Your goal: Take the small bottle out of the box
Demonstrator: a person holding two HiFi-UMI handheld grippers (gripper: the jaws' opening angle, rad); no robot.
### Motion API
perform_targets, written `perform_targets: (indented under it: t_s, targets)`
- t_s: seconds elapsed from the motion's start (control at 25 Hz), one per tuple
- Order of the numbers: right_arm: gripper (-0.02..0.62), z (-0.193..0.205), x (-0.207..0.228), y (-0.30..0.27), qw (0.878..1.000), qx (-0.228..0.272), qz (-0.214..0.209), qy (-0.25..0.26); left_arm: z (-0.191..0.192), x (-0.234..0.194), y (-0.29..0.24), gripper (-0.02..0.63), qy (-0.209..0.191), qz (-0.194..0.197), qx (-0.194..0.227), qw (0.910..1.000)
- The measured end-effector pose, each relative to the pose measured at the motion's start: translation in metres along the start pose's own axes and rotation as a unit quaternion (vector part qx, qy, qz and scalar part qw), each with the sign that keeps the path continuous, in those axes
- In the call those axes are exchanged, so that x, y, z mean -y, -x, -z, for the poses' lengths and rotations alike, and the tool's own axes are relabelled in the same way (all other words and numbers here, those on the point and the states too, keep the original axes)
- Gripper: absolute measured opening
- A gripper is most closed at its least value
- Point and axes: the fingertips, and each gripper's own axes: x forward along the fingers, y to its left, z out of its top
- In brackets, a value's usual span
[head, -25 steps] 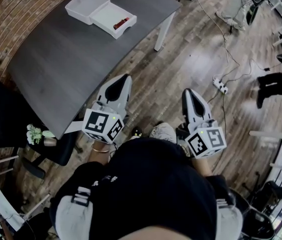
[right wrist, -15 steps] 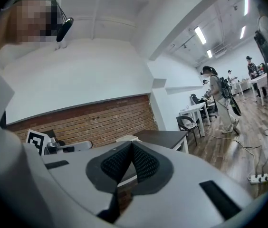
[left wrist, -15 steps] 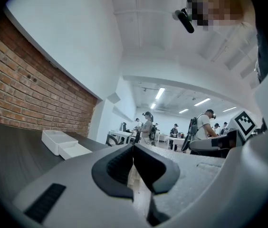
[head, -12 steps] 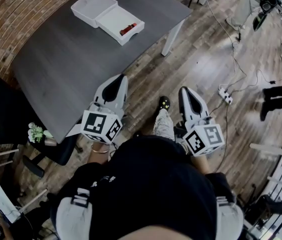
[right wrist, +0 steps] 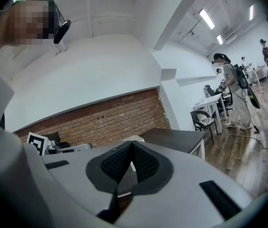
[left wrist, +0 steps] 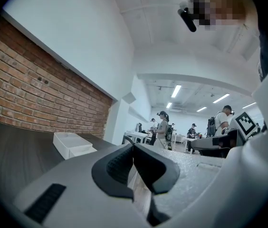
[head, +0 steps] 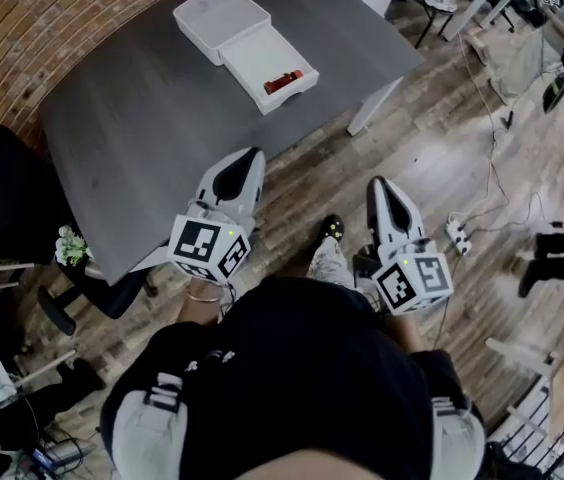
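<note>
We hold both tools out in front of our body, side by side and pointing level and forward, each with its marker cube toward our chest. In the head view the left gripper (head: 246, 160) reaches to the near edge of the dark grey surface (head: 152, 138), while the right gripper (head: 380, 186) hangs over the wooden floor (head: 432, 158), off to the side of that surface. Along the left tool's own view its fingers (left wrist: 119, 164) meet with no gap and nothing between them; the right tool's fingers (right wrist: 116, 163) are likewise pressed together and empty. The white box (head: 224, 56) sits at the far part of the surface, well apart from both tools, with its shallow tray lying open and its lid just beside it on the far side. The small bottle (head: 282, 81) is red and lies on its side inside the tray, near the end closest to the surface's right edge. Its long axis runs flat along the tray floor, slanting from lower left to upper right in the head view, roughly parallel to the tray's short wall there. Which end carries the cap is too small for us to tell.
</note>
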Motion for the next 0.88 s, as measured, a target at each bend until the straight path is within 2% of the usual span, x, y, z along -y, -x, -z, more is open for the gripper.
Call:
perform_targets:
  t_s: [0.28,0.6,0.88]
  targets:
    - [0.001,-0.016,0.035,-0.053,0.999,-0.019,-0.04,-0.003,0.002,-0.021,-0.041,0.005,0.0,-0.053,-0.008,0.9986]
    - [0.0,-0.033,0.074,-0.101,0.995,-0.034,-0.091,-0.009,0.001,-0.023,-0.085,0.005,-0.014,-0.099,-0.014,0.9949]
    - [0.0,-0.043,0.108,-0.124,0.992,-0.046,-0.118,-0.022,0.001,-0.015,-0.116,0.005,-0.028,-0.128,-0.022,0.9911]
